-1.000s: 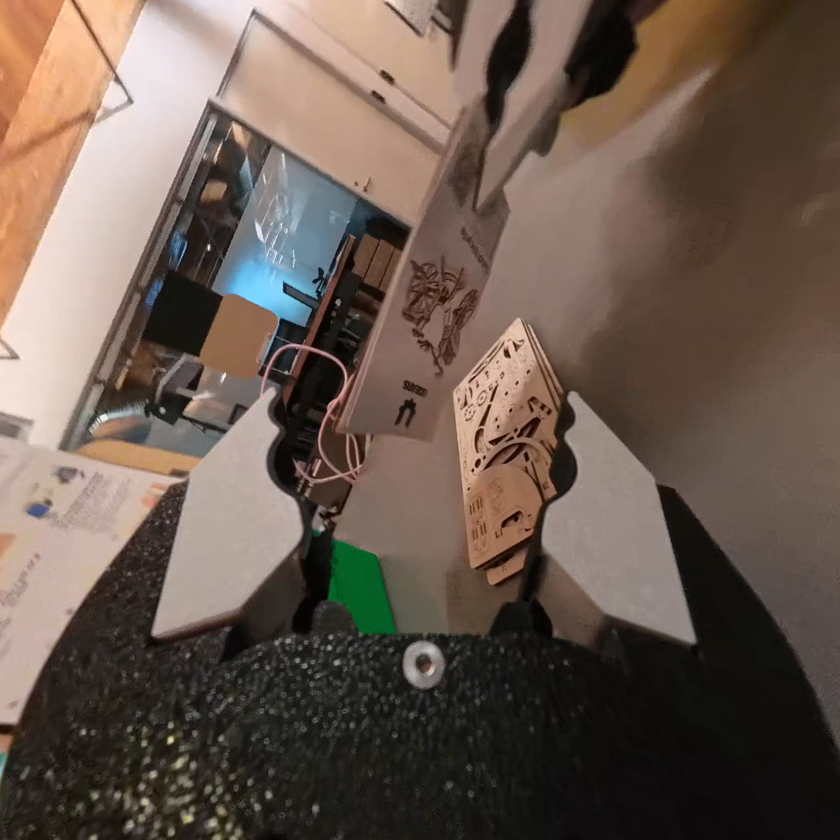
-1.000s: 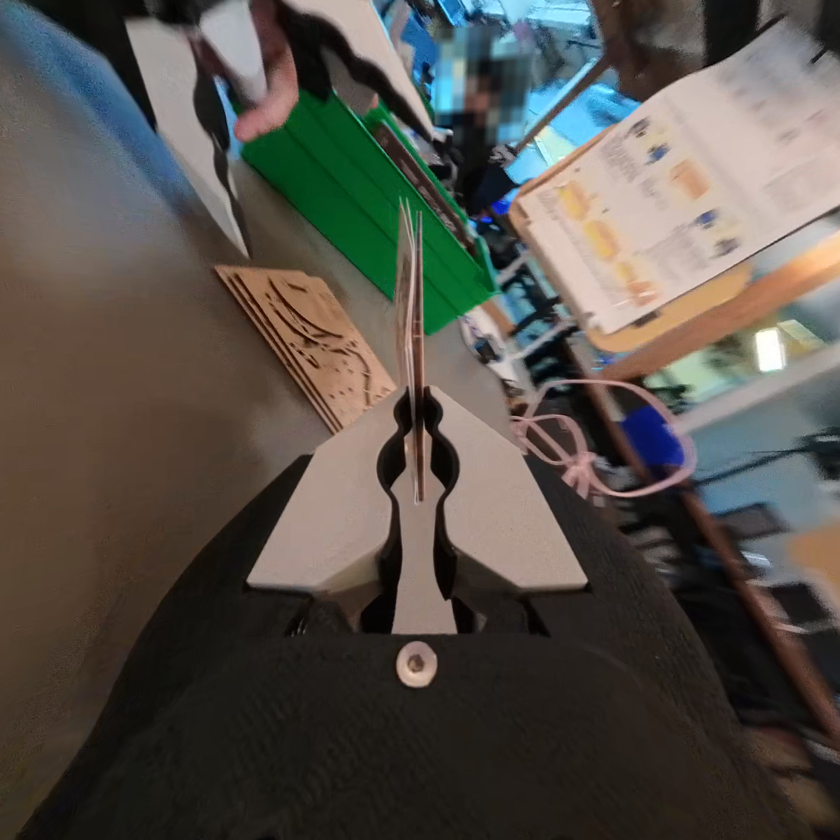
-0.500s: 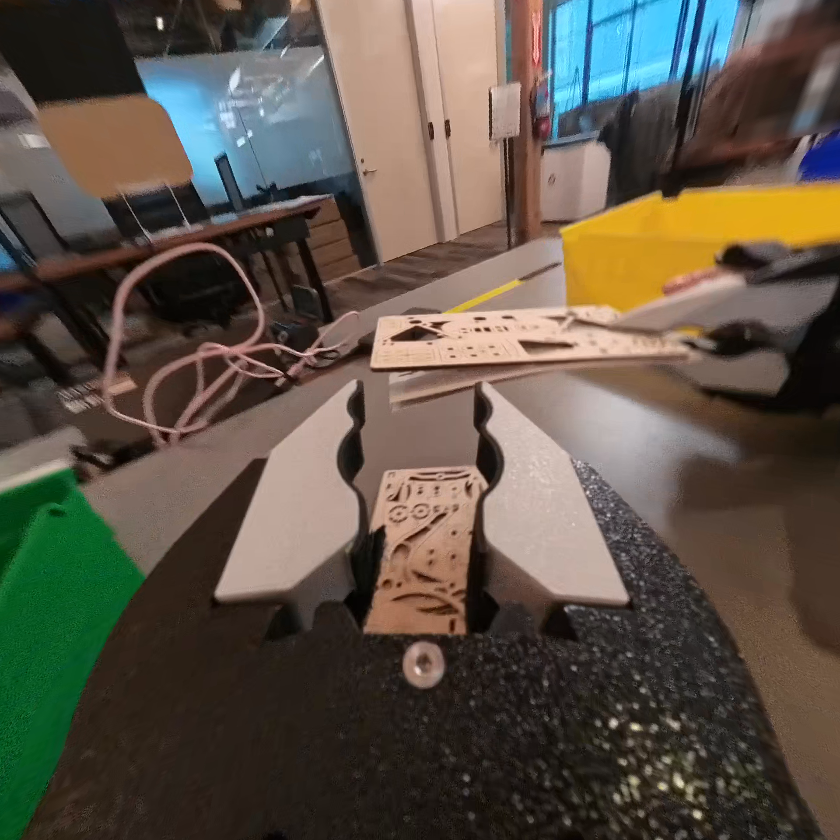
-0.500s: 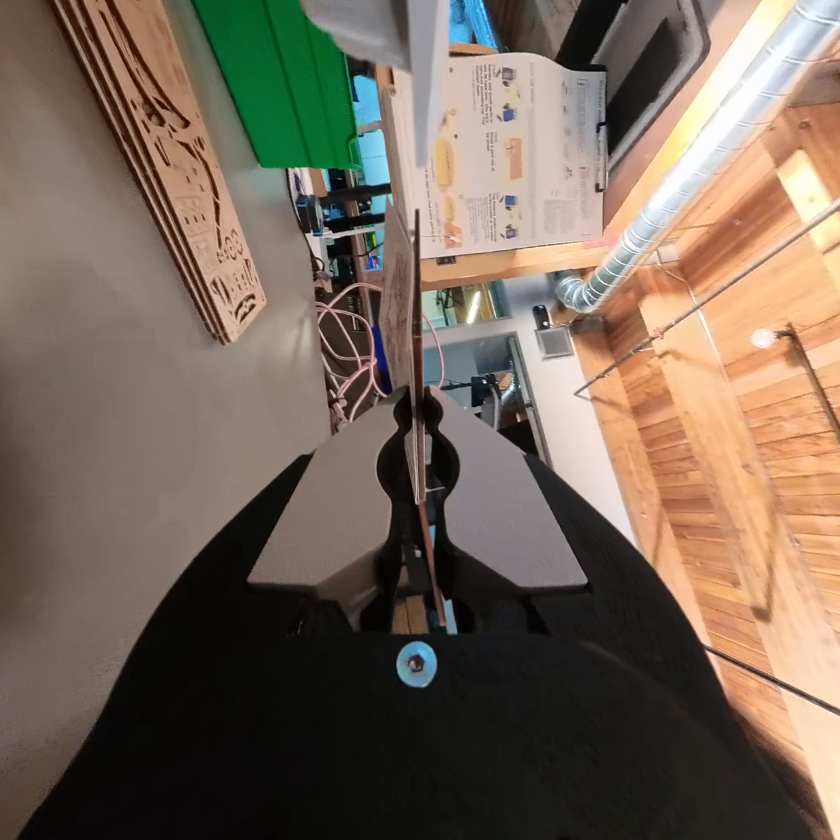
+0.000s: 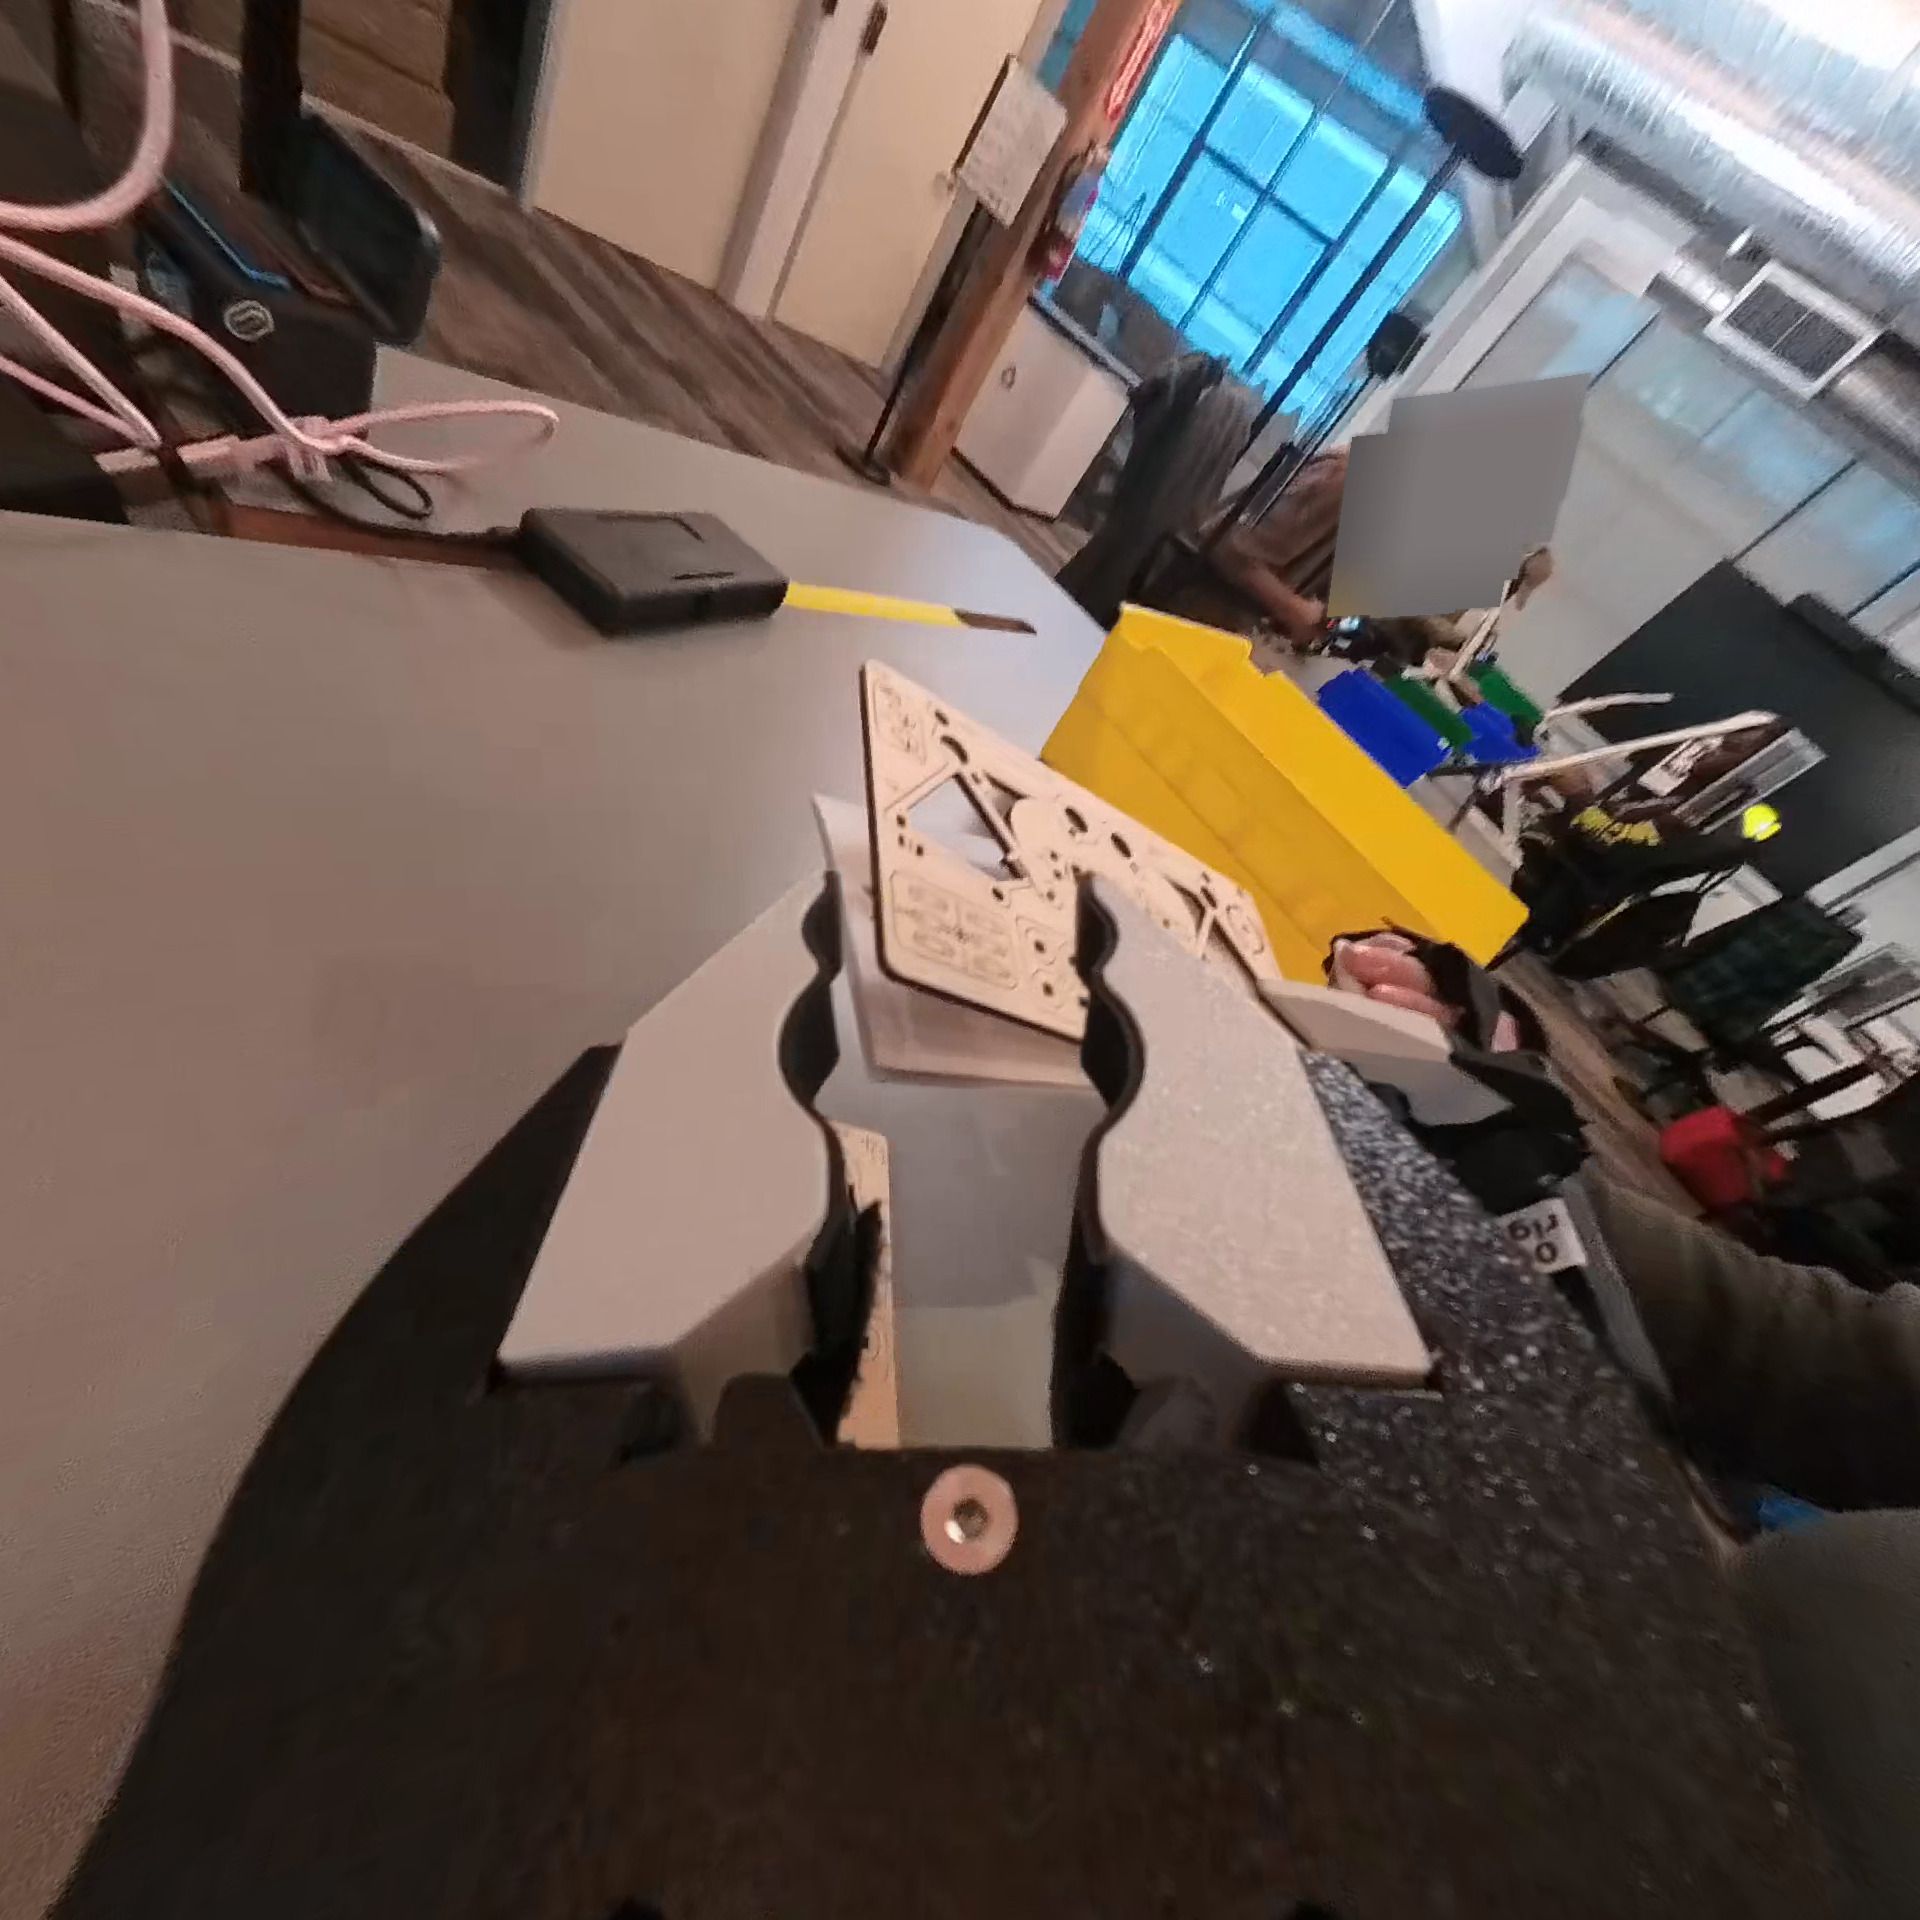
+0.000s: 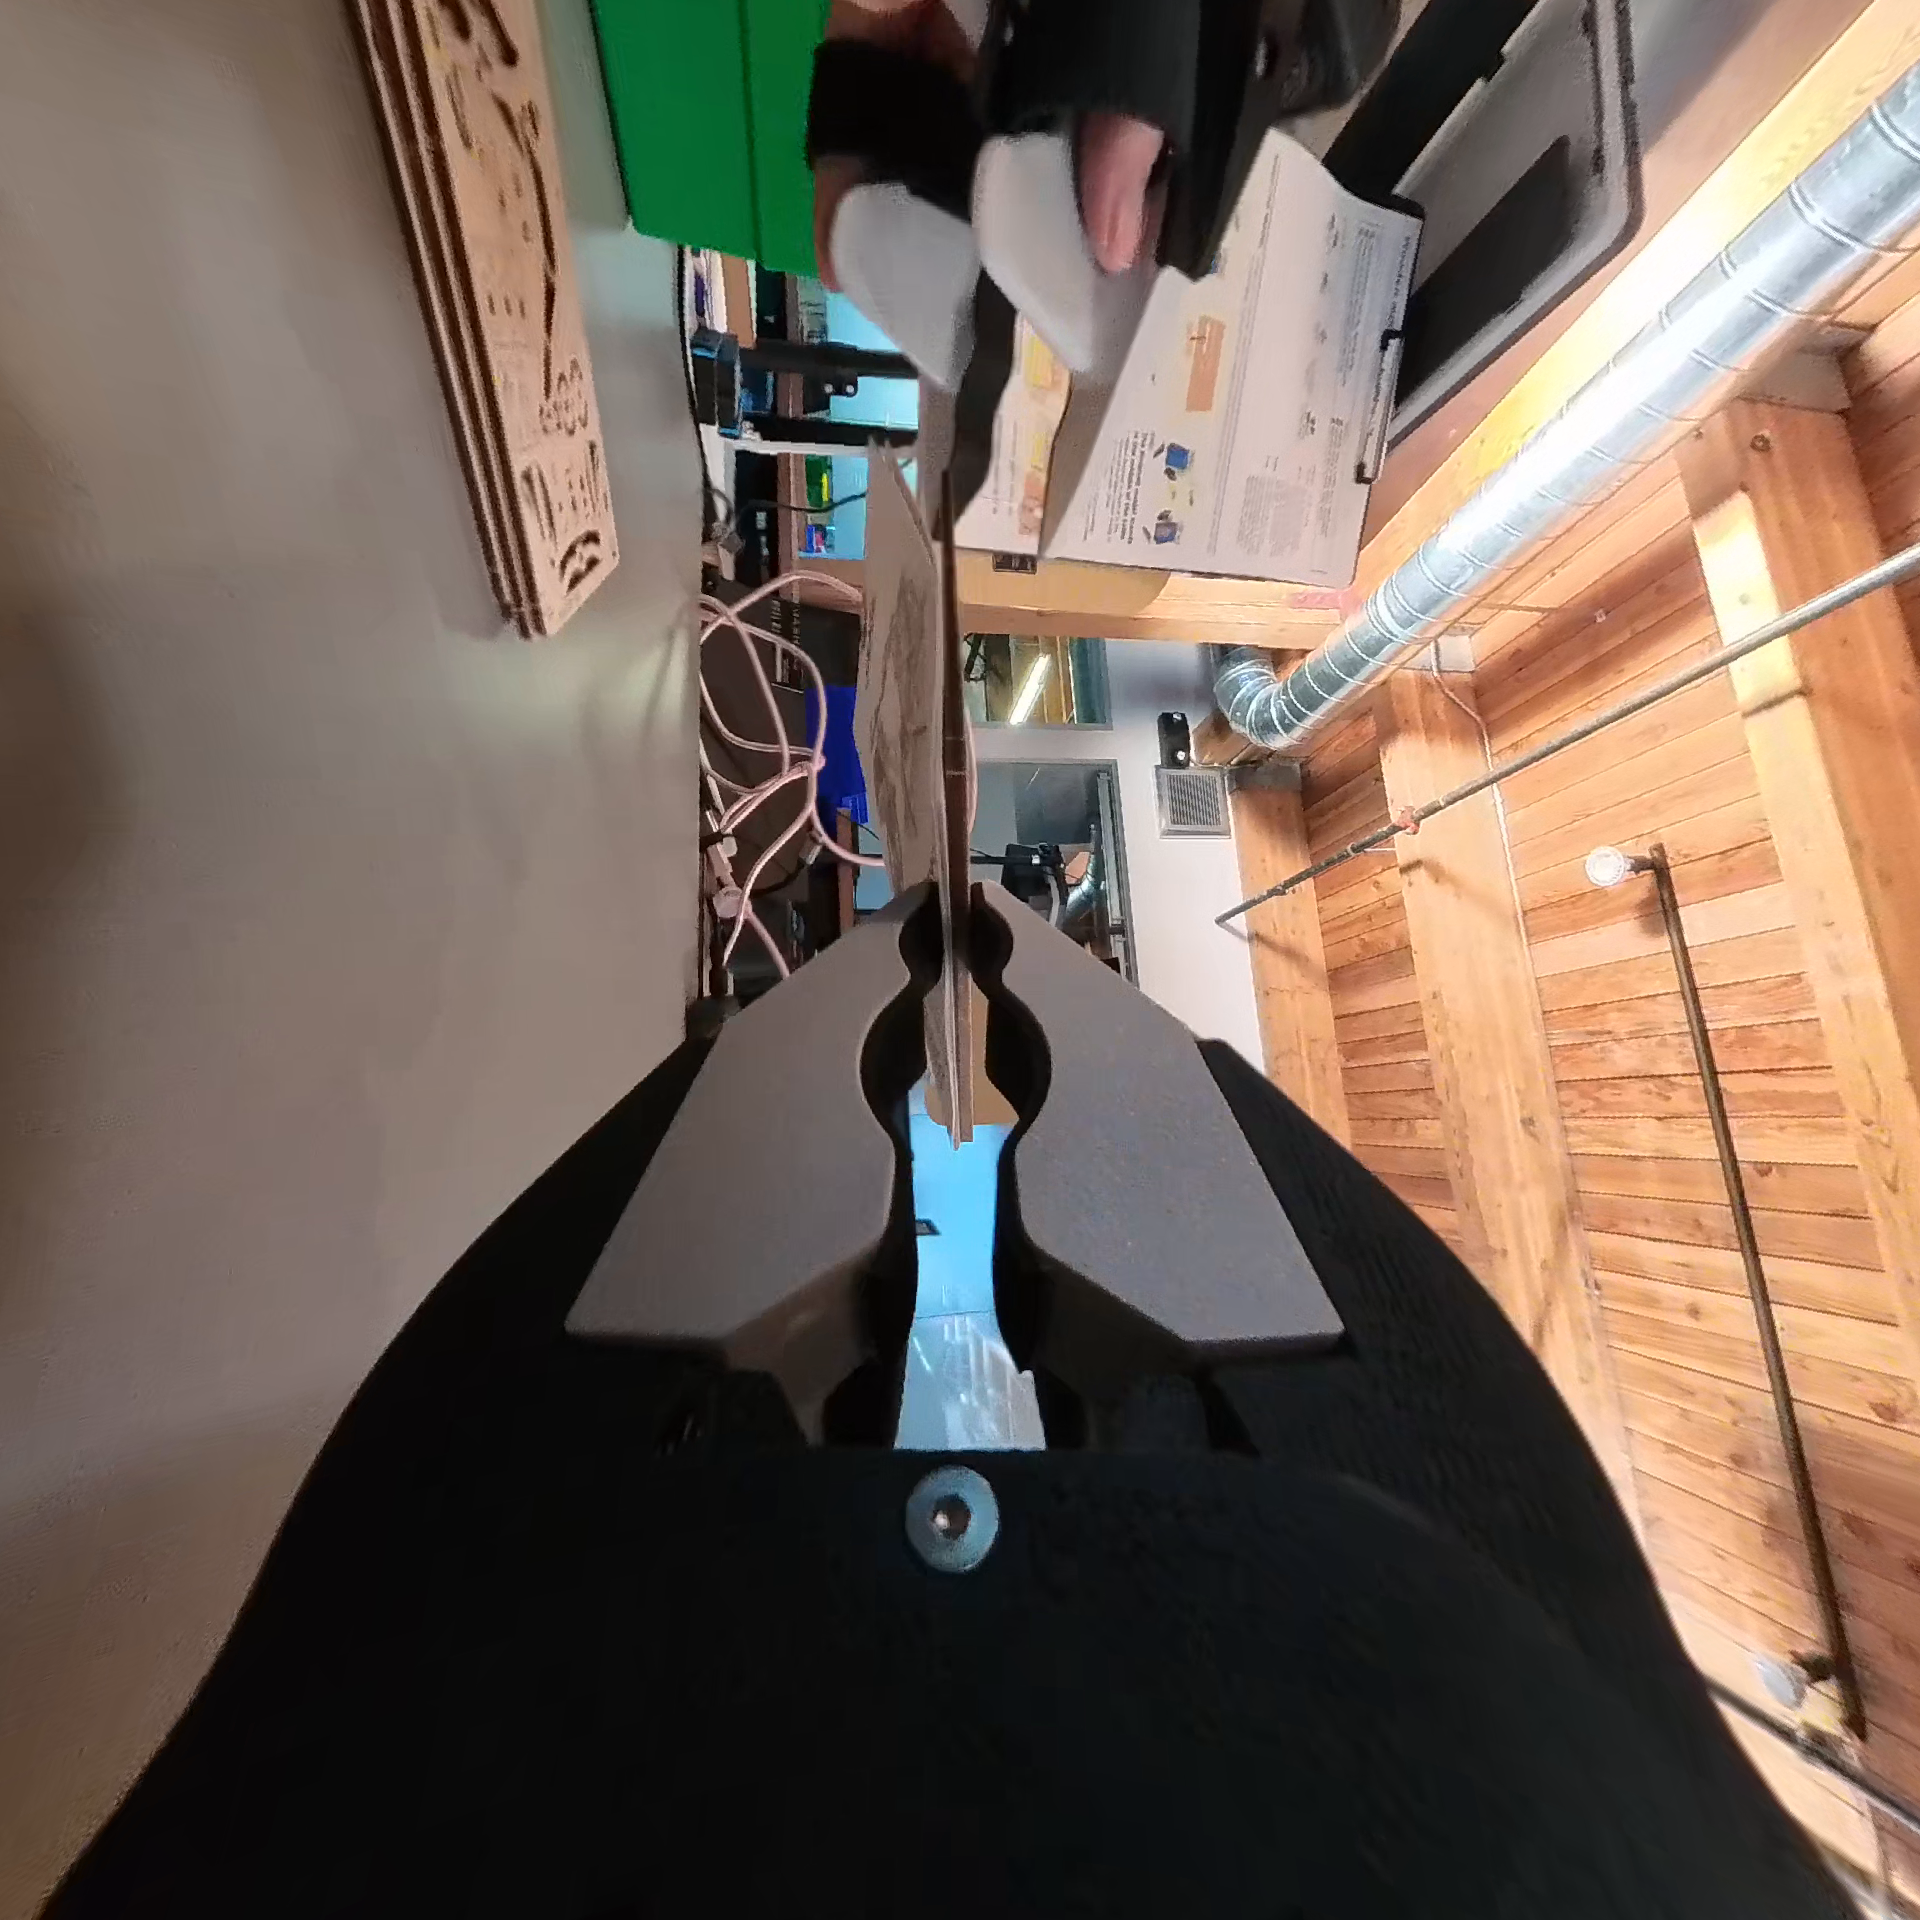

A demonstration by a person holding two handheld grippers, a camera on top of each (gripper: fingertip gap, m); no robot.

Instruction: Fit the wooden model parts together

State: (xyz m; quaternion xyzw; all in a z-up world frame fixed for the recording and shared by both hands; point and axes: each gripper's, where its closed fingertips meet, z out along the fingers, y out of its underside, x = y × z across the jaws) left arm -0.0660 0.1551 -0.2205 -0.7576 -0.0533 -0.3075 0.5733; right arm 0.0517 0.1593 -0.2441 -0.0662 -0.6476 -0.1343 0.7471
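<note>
My right gripper [image 6: 948,899] is shut on a thin wooden parts sheet [image 6: 951,727] with a printed card [image 6: 899,675] against it. Both are held up off the table, edge-on to this view. In the left wrist view the wooden parts sheet [image 5: 997,862] shows its cut-outs, with the card [image 5: 935,1039] under it, and the right gripper [image 5: 1351,1023] clamps the far side. My left gripper [image 5: 954,894] is open, with the sheet's near corner between its fingertips. It also shows in the right wrist view [image 6: 966,270], at the sheet's far end.
A stack of wooden sheets [image 6: 499,312] lies on the grey table [image 5: 312,831]. A green bin [image 6: 707,114] stands behind it. A yellow bin [image 5: 1268,800], a black box [image 5: 644,566] and a yellow-handled tool [image 5: 894,608] are on the table. An instruction sheet on a clipboard [image 6: 1226,416] stands at the back.
My left gripper has swung off the stack and come up to the end of the held sheet, with its jaws narrower than one second ago. My right gripper has kept its grip.
</note>
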